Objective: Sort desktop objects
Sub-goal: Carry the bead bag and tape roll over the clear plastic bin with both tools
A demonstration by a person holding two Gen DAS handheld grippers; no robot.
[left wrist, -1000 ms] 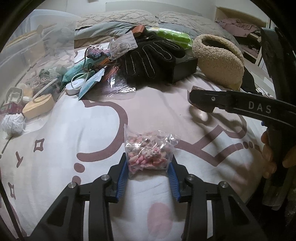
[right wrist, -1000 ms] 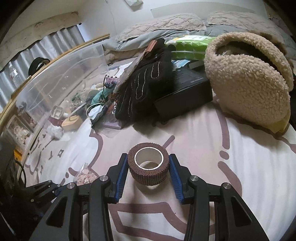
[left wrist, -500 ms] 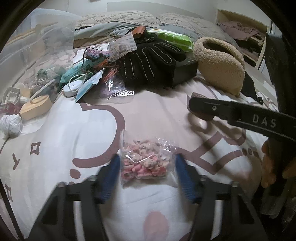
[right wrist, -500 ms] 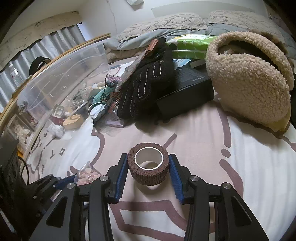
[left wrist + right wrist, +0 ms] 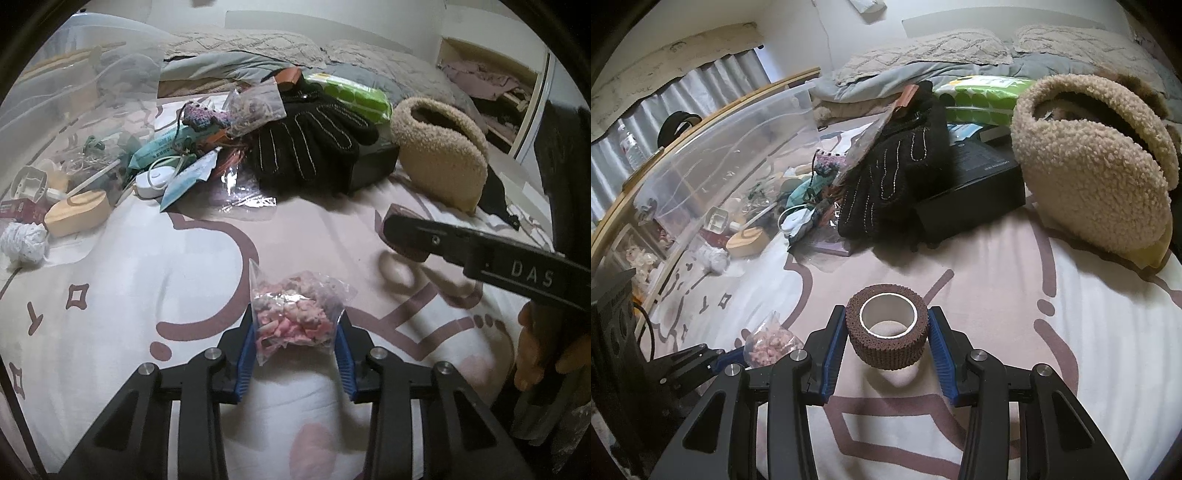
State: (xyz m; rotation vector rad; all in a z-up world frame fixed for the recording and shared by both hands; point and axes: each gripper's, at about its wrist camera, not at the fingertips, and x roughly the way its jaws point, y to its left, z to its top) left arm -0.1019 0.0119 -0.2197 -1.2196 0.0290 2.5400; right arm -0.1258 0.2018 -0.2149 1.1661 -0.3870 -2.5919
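The only writing that reads clearly is "DAS", in pale letters on the side of the right gripper where it crosses the left wrist view at 3 o'clock. The black box carries small print too fine to read.

The left gripper is clamped on a clear bag of pink bits, blue pads pressed to both its sides; the bag stands with its long axis running away from the camera, its sealed top corner toward 12 o'clock, low over the patterned sheet.

The right gripper is closed on a brown tape roll, hole facing up, axis upright, raised above its shadow on the sheet.

At 12 o'clock lie a black glove, and at 2 o'clock a fleecy bag.
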